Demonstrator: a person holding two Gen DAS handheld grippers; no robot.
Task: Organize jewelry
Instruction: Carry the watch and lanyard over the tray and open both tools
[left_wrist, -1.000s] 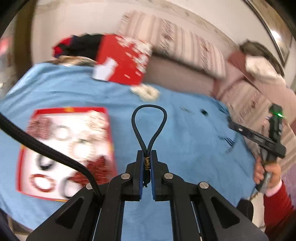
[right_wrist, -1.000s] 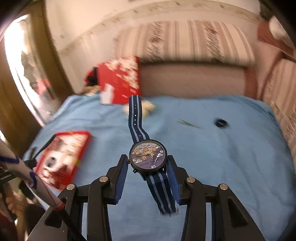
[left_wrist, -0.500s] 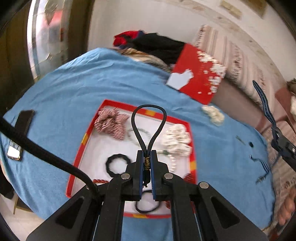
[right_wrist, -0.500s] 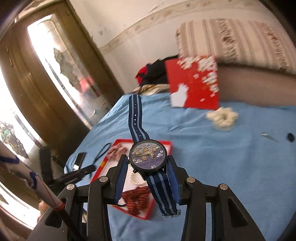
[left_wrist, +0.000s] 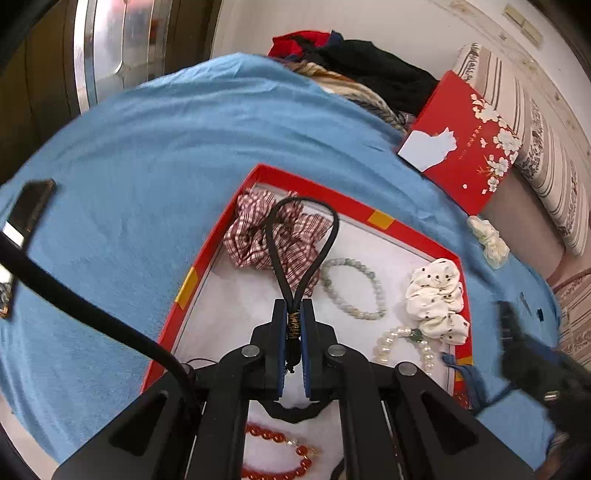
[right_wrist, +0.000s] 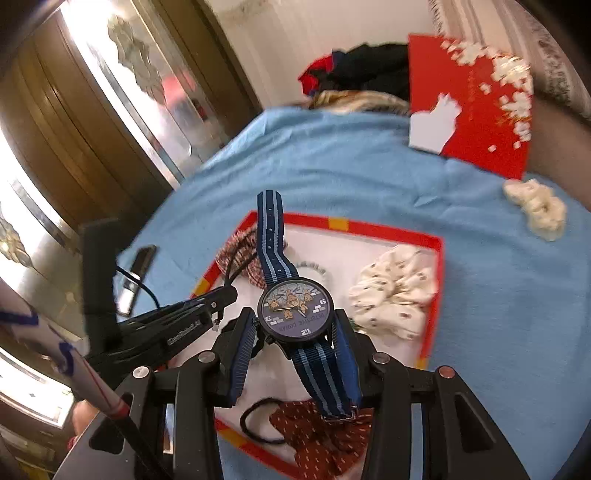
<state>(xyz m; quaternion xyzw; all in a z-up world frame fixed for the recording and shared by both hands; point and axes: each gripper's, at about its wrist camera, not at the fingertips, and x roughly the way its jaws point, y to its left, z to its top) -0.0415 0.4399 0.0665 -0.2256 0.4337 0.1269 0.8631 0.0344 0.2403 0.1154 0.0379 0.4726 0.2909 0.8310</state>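
Left tongs (left_wrist: 293, 325) pinched tight on black cord loop (left_wrist: 301, 236), dangling it over the red tray (left_wrist: 332, 192) for dropping. My right tongs (right_wrist: 295, 332) clamp the striped watch (right_wrist: 295, 308) by its case above the tray's near edge. Beyond: blue bed (left_wrist: 166, 147).

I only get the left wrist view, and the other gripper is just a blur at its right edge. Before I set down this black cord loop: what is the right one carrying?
Observer: The right gripper has its fingers shut on a round wristwatch with a navy striped fabric strap.
Operator: Is it over the tray?
Observer: Yes, over the red-rimmed white tray; its lower strap end hangs in front of a dark red dotted scrunchie.
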